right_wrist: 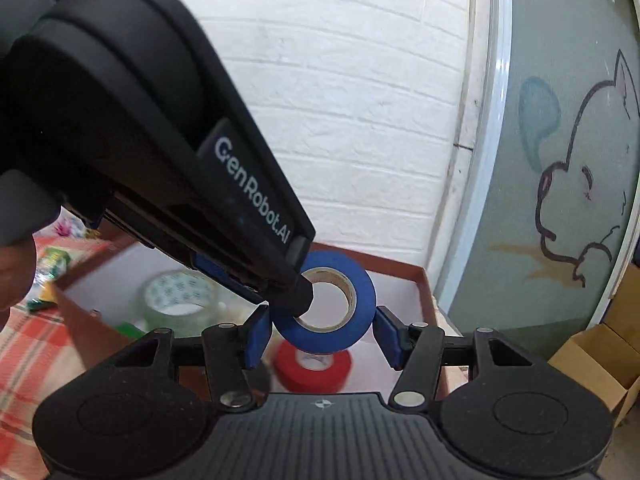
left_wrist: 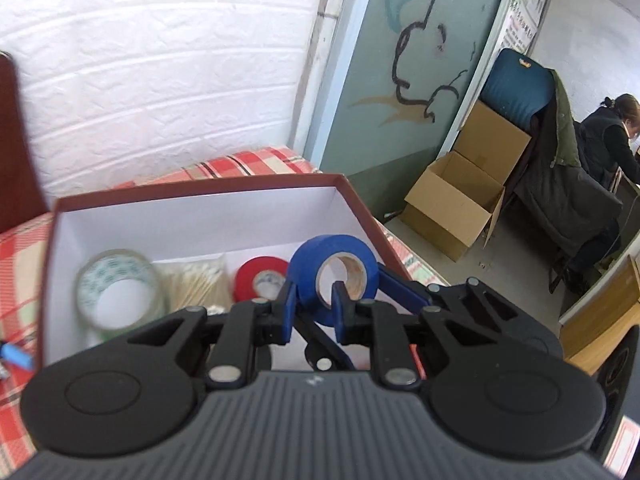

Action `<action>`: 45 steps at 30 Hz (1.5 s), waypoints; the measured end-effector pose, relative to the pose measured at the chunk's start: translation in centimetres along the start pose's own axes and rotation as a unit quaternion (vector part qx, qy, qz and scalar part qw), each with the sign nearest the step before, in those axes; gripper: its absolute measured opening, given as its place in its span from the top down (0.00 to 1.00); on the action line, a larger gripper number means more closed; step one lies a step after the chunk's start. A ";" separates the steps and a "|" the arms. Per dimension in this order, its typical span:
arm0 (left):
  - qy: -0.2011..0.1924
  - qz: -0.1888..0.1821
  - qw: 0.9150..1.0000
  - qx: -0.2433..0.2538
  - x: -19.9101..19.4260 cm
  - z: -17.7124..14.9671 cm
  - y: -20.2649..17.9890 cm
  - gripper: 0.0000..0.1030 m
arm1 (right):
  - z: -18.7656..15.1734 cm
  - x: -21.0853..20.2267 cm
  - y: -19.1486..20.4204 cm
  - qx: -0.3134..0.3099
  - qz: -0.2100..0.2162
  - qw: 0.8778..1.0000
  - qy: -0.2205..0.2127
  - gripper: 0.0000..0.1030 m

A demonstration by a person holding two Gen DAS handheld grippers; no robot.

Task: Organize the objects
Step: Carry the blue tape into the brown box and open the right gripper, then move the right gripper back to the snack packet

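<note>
A blue tape roll hangs upright above an open box with a red-brown rim and white inside. My left gripper is shut on the roll's wall, one finger outside and the other through the hole. In the right wrist view the left gripper reaches in from the upper left. My right gripper spans the blue tape roll across its width, with a pad touching each side. Inside the box lie a clear tape roll, a bundle of cotton swabs and a red tape roll.
The box stands on a red plaid cloth against a white brick wall. Snack packets lie left of the box. On the floor to the right are an open cardboard box, a chair with a coat and a person.
</note>
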State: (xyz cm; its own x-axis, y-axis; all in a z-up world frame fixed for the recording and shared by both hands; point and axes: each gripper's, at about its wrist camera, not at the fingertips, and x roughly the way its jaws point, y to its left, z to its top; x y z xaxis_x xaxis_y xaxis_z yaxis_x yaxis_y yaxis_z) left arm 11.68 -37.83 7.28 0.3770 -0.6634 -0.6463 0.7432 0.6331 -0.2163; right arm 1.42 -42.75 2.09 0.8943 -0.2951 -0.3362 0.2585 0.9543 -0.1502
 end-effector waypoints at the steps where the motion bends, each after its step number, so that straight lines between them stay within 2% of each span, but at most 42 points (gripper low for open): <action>1: 0.008 0.000 1.000 -0.006 1.1 0.2 0.1 0.78 | -0.3 1.0 -0.5 -0.001 0.000 1.000 0.012 0.45; 3: 0.023 0.012 1.000 -0.010 2.7 0.2 0.3 0.78 | -1.0 1.7 -0.8 0.007 -0.004 1.000 0.024 0.35; 5: 0.027 0.015 1.000 -0.008 3.1 -0.3 0.4 0.77 | -1.3 1.0 -1.3 0.024 -0.002 1.000 0.015 0.37; 7: 0.024 0.007 1.000 -0.010 3.1 -0.6 0.4 0.71 | -1.7 0.1 -1.4 0.034 -0.001 0.999 0.006 0.38; 14: 0.009 0.031 0.999 0.016 0.1 -1.5 -0.4 0.70 | -2.2 -2.8 -0.5 0.065 0.006 0.998 -0.016 0.38; 23: -0.014 0.056 0.998 0.009 -5.7 -4.2 1.0 0.70 | -3.1 -4.6 1.7 0.064 -0.004 0.998 -0.019 0.38; 27: -0.015 0.089 0.996 0.001 -7.4 -5.2 2.3 0.70 | -3.4 -4.9 1.9 0.079 -0.010 0.997 0.000 0.38; 35: -0.017 0.148 0.989 0.001 -10.3 -8.2 5.2 0.68 | -2.5 -5.9 3.1 0.104 0.013 0.994 0.009 0.38; 45: -0.015 0.215 0.976 -0.036 -13.8 -12.0 11.5 0.63 | -1.4 -7.3 10.3 0.072 0.070 0.995 0.020 0.38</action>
State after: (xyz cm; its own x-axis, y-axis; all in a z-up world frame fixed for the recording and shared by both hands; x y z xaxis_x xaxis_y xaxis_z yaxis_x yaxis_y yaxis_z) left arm 8.42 -16.60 4.92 0.6618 -0.3418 -0.6672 0.4734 0.8806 0.0184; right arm -2.98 -30.83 1.72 0.9110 -0.1583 -0.3808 0.1849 0.9822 0.0341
